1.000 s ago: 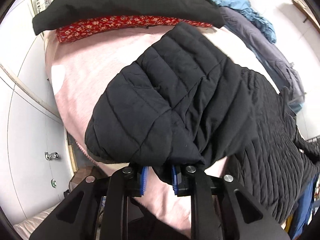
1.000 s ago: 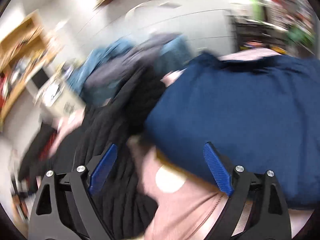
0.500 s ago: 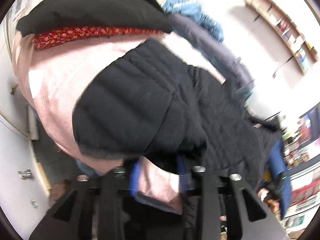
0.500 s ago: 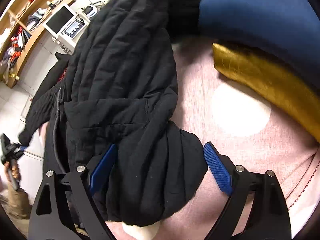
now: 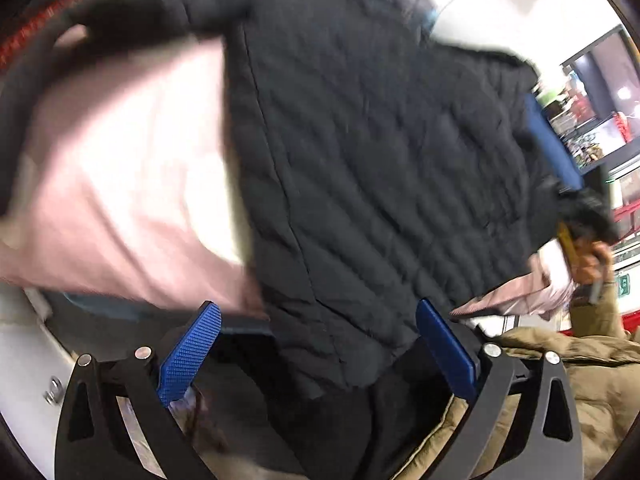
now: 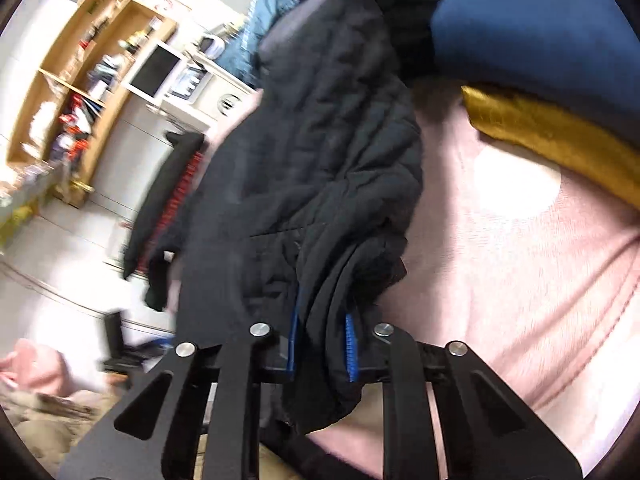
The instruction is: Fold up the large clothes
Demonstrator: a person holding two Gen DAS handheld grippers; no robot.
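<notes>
A black quilted jacket [image 5: 380, 152] lies spread on a pink cover [image 5: 128, 184], its lower edge hanging toward me. My left gripper [image 5: 318, 344] has its jaws opening wide. The jacket's edge sits between the blue pads [image 5: 192, 352], which do not press on it. In the right wrist view the jacket [image 6: 328, 140] is bunched into a thick fold at its near end. My right gripper [image 6: 322, 340] is closing its jaws on that fold, and the cloth fills the narrow gap between the pads.
A navy bundle [image 6: 540, 28] and gold cloth [image 6: 560, 136] lie on the pink cover [image 6: 520, 280] at the right. A wooden shelf [image 6: 80, 80] and monitor [image 6: 154, 70] stand behind. An olive coat [image 5: 580, 380] and a person's hand [image 5: 592, 264] are at the left view's right edge.
My left gripper let go of the jacket's folded sleeve, opened wide and swung along to the jacket's lower edge. My right gripper dropped onto the bunched fold and closed on it.
</notes>
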